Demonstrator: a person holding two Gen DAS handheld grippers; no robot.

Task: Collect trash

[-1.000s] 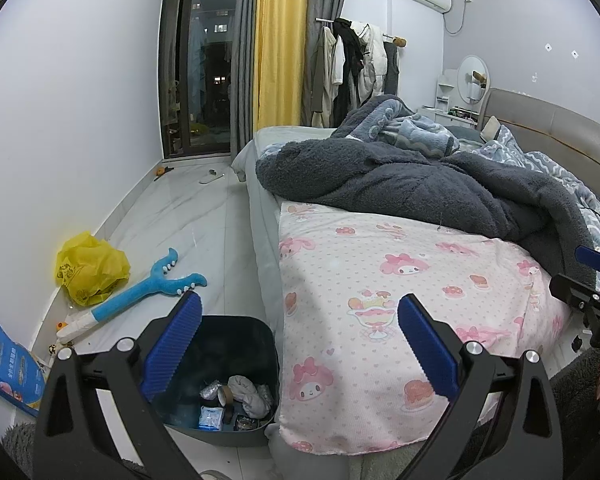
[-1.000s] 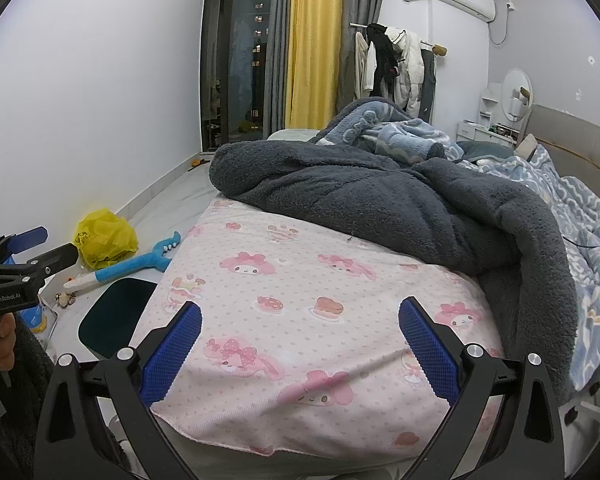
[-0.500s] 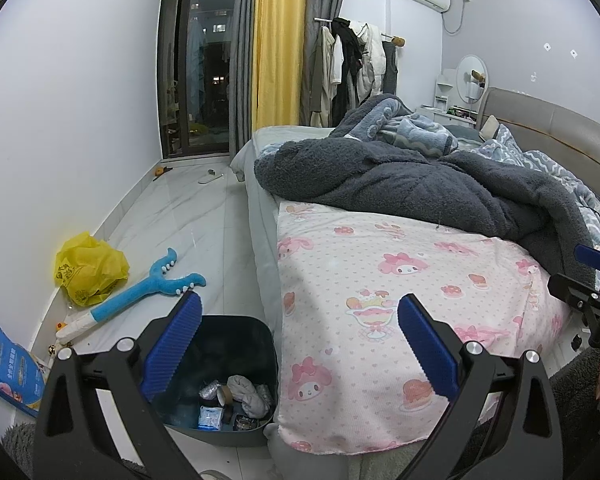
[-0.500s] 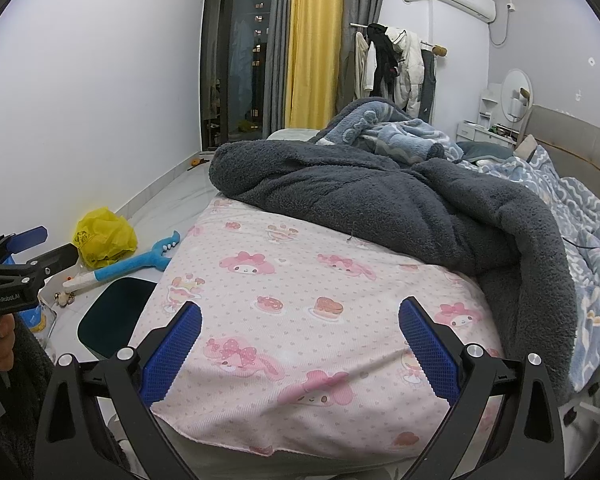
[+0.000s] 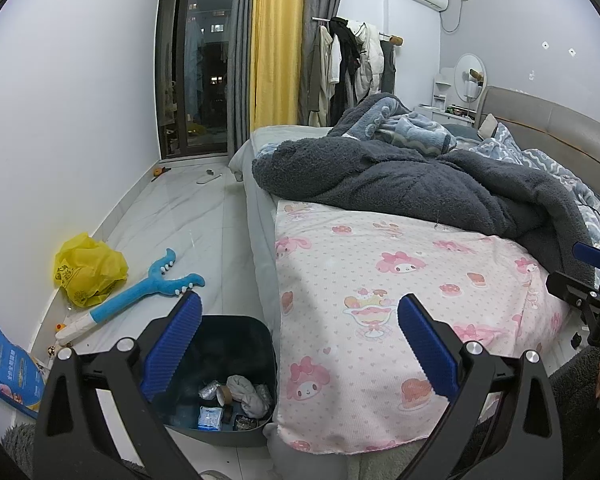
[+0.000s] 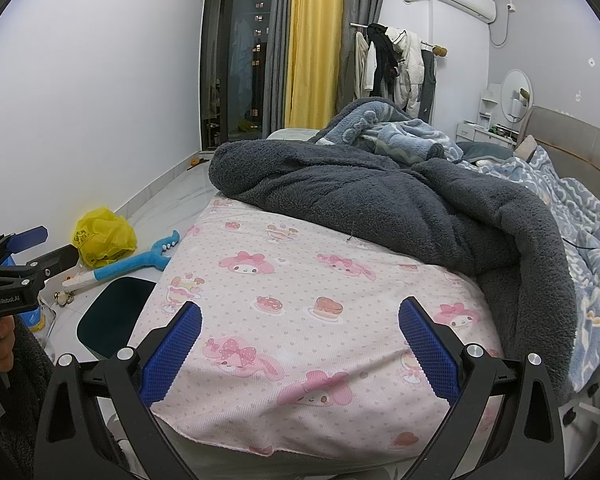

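Pale walls, marble floor (image 5: 188,216), bed (image 6: 340,320), yellow curtain (image 5: 276,40).

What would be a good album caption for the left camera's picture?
Open left tool poised over a dark bin of scraps beside the bed, yellow bag waiting by the wall.

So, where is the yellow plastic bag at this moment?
In the left wrist view the yellow plastic bag lies on the floor at the left, against the wall, just beyond the blue toy and farther off than the dark bin.
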